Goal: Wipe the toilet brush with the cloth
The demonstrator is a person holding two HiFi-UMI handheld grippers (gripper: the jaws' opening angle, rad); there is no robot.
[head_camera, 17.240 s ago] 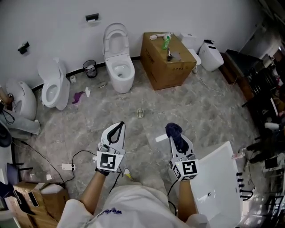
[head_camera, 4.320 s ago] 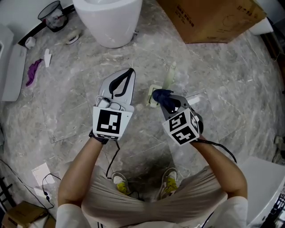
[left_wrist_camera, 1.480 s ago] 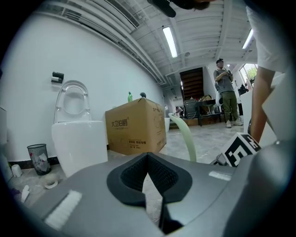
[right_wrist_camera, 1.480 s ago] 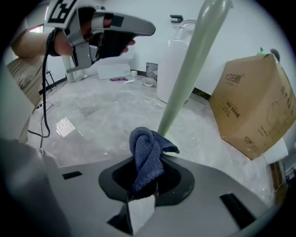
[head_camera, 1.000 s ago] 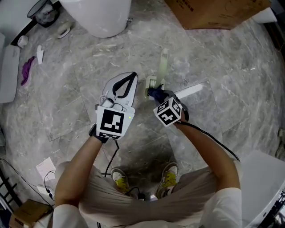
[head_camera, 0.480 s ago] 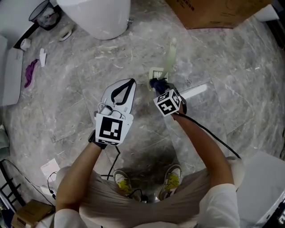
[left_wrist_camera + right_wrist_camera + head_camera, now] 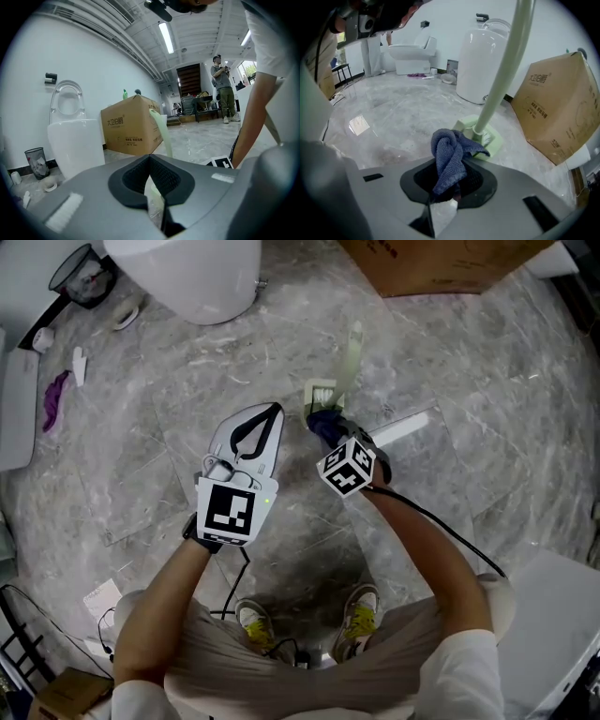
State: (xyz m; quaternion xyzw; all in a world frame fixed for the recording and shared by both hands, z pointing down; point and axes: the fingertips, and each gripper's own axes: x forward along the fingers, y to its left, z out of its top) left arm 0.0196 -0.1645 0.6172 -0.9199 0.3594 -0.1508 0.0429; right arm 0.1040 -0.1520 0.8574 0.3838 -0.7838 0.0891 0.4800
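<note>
A pale green toilet brush [image 7: 351, 348] stands upright in its square green holder [image 7: 320, 390] on the marble floor. My right gripper [image 7: 330, 434] is shut on a dark blue cloth [image 7: 322, 422], whose bunched end lies at the holder's near side. In the right gripper view the cloth [image 7: 449, 157] hangs over the holder [image 7: 487, 139] at the foot of the handle [image 7: 502, 70]. My left gripper [image 7: 271, 410] is shut and holds nothing, just left of the brush. From the left gripper view, the handle [image 7: 160, 135] rises beyond the left gripper [image 7: 150, 158].
A white toilet [image 7: 186, 277] stands at the back left with a waste bin [image 7: 81, 274] beside it. A cardboard box [image 7: 441, 263] is at the back right. A white strip [image 7: 399, 430] lies on the floor by the right gripper. A white panel [image 7: 561, 615] fills the near right.
My right gripper has stayed low at the brush holder with the cloth, shifting only slightly. The left gripper has barely moved.
</note>
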